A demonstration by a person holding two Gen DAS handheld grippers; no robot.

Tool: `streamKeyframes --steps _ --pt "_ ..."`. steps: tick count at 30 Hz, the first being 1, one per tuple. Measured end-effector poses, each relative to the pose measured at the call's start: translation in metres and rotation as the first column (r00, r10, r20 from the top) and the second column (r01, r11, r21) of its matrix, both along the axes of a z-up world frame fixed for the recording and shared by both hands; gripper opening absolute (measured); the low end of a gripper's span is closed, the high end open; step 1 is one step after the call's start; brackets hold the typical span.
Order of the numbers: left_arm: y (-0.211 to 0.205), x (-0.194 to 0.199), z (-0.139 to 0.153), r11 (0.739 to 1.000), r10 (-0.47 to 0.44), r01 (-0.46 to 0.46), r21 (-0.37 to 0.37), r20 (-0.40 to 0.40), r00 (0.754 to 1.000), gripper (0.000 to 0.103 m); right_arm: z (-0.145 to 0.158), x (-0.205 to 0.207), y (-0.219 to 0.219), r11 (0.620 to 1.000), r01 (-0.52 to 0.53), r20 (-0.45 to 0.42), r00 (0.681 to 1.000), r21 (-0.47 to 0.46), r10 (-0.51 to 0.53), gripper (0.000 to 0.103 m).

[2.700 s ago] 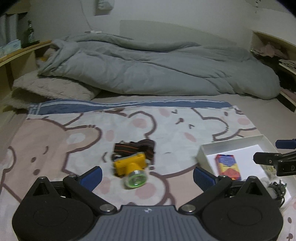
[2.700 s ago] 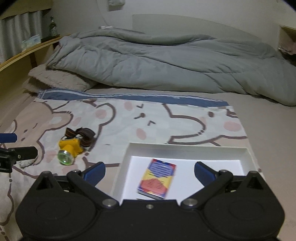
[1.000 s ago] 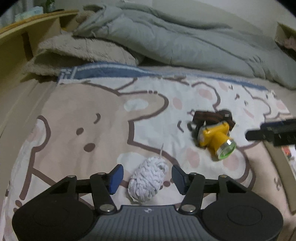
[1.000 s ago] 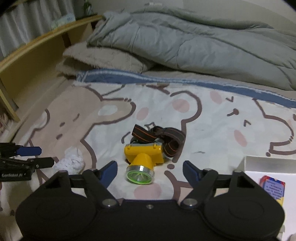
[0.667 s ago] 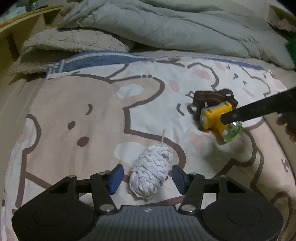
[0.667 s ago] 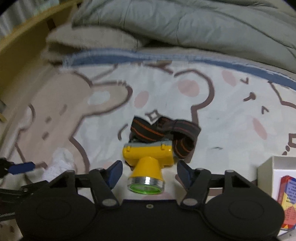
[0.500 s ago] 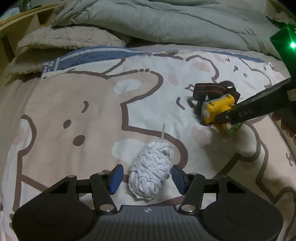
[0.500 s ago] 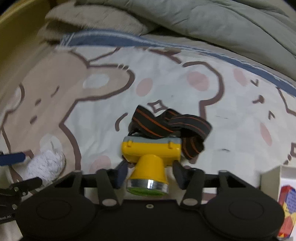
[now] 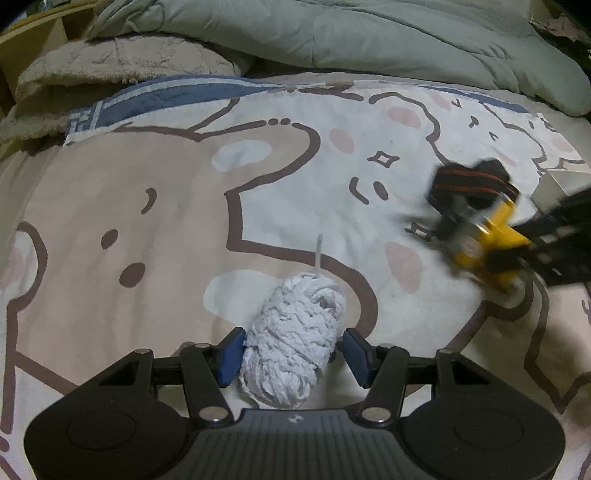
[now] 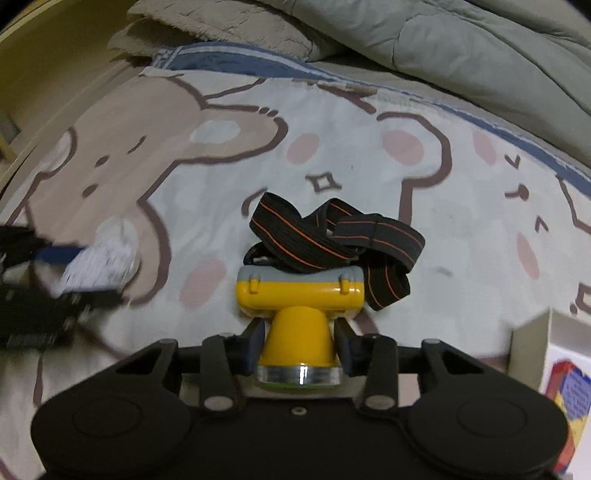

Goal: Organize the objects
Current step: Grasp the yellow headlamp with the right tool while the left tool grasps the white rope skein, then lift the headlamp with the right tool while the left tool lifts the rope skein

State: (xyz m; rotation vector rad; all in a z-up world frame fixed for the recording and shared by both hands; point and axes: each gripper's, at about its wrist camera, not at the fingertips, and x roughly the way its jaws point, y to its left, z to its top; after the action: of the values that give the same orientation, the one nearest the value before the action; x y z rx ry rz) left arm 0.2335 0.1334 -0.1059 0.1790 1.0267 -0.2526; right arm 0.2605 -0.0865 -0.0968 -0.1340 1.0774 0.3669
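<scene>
A white ball of yarn (image 9: 295, 332) lies on the bear-print blanket (image 9: 147, 206). My left gripper (image 9: 293, 354) is open and straddles it: the left blue pad touches the yarn and the right pad stands just off it. A yellow headlamp (image 10: 299, 295) with a black and orange strap (image 10: 332, 236) rests further right. My right gripper (image 10: 300, 341) is closing, with its pads pressed on both sides of the lamp's yellow cone. The left wrist view shows the headlamp (image 9: 487, 243) blurred at the right edge.
A white box (image 10: 532, 339) stands at the right with a colourful carton (image 10: 565, 398) inside. A grey duvet (image 9: 332, 33) and a fleecy pillow (image 9: 110, 70) lie along the far side. A wooden ledge (image 10: 37, 92) borders the left.
Both grippers sank toward the blanket. The left one slid forward until the yarn ball sat between its pads. The right one's jaws narrowed from wide apart onto the headlamp's cone.
</scene>
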Motion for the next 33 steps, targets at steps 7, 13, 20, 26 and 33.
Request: streamKeyframes --steps 7,13,20,26,33 --pt "-0.004 -0.002 0.002 1.0 0.014 -0.014 0.024 -0.007 1.0 0.045 0.004 -0.043 -0.022 1.0 -0.019 -0.04 0.999 0.014 0.019 0.042" --pt "-0.007 -0.014 0.007 1.0 0.011 -0.011 0.007 -0.011 1.0 0.043 0.005 -0.086 -0.04 0.999 -0.029 -0.066 0.997 0.028 0.031 0.042" --pt "-0.024 -0.048 0.015 0.998 -0.065 0.064 -0.011 -0.028 0.998 0.042 0.012 -0.123 -0.057 0.998 -0.033 -0.065 0.997 0.055 0.037 0.041" --pt "-0.053 -0.092 0.02 0.982 -0.186 0.185 -0.025 -0.051 0.981 0.042 0.012 -0.154 -0.067 0.997 -0.051 -0.089 0.994 0.059 0.056 0.037" --pt "-0.087 -0.129 0.014 0.953 -0.302 0.303 -0.004 -0.096 0.949 0.043 0.025 -0.171 -0.07 0.995 -0.077 -0.066 0.994 0.07 0.081 0.03"
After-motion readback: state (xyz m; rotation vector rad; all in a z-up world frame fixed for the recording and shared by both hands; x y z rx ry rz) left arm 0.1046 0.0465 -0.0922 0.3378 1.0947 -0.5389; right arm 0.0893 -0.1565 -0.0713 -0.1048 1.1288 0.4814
